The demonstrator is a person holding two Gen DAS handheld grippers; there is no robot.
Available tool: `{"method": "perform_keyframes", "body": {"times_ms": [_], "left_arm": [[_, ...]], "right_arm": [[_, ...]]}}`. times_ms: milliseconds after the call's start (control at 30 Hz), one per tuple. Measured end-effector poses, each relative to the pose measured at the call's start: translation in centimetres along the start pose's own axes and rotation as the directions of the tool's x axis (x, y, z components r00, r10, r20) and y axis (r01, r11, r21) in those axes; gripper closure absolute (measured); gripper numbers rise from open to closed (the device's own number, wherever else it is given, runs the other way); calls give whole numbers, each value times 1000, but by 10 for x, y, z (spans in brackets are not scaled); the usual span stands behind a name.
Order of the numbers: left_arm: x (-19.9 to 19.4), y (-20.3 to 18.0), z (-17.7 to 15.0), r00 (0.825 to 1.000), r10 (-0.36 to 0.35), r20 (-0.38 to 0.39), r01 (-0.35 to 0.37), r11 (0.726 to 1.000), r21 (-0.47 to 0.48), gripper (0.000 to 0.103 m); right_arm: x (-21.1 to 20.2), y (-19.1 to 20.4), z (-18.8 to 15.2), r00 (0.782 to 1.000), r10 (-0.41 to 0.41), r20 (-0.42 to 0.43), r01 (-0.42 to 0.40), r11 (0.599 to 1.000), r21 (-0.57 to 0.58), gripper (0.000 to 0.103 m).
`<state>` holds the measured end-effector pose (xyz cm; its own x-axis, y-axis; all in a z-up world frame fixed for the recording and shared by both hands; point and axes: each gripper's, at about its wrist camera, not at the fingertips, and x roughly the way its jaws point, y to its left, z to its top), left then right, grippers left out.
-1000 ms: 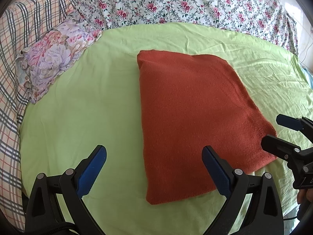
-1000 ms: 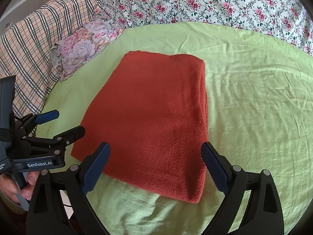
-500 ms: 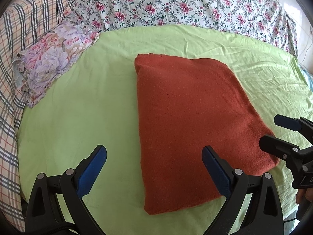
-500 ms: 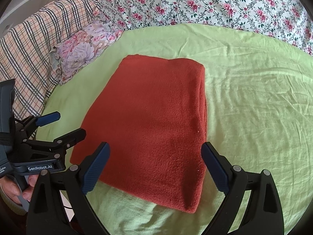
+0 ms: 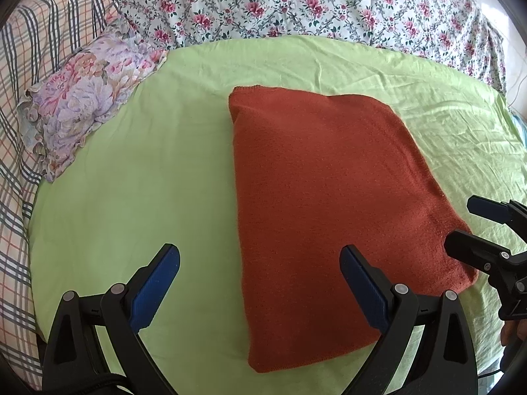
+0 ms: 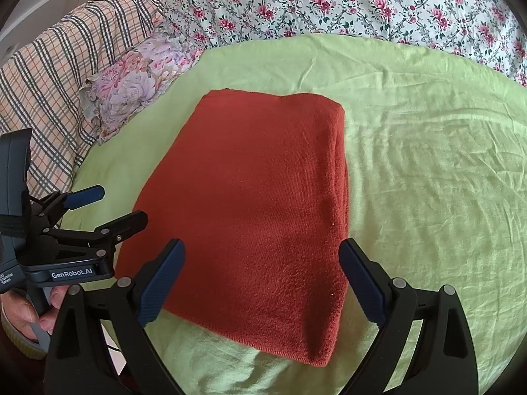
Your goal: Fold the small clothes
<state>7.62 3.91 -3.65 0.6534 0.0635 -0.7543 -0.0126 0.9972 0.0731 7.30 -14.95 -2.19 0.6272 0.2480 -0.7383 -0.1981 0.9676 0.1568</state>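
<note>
A wrinkled green sheet point(image 5: 158, 151) is covering the bed, with a floral quilt point(image 5: 296, 3) running along the top of the frame, a plaid blanket point(image 5: 19, 105) lying at the left edge and a flowered pillow point(image 5: 79, 95) sitting at upper left. A folded rust-red cloth point(image 5: 322, 204) is lying flat at the sheet's centre. The left tool point(image 5: 260, 283) is gaping wide, holding nothing, low in the frame. The right tool point(image 6: 262, 279) is likewise standing wide open and empty above the cloth's near edge.
</note>
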Motion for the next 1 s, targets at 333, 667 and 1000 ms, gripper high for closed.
{"method": "perform_keyframes", "body": {"times_ms": [333, 667, 1000], "left_arm": [[-5, -1, -1, 1000, 22, 13, -22, 1000, 6, 5], [-6, -2, -1, 1000, 19, 17, -20, 1000, 13, 6], [-2, 0, -1, 1000, 15, -4, -15, 1000, 4, 6]], "right_arm": [[-1, -4, 0, 1000, -4, 1, 4, 1000, 9, 9], [9, -16, -1, 1000, -9, -13, 9, 1000, 28, 8], [12, -18, -1, 1000, 1, -10, -1, 999, 34, 8]]}}
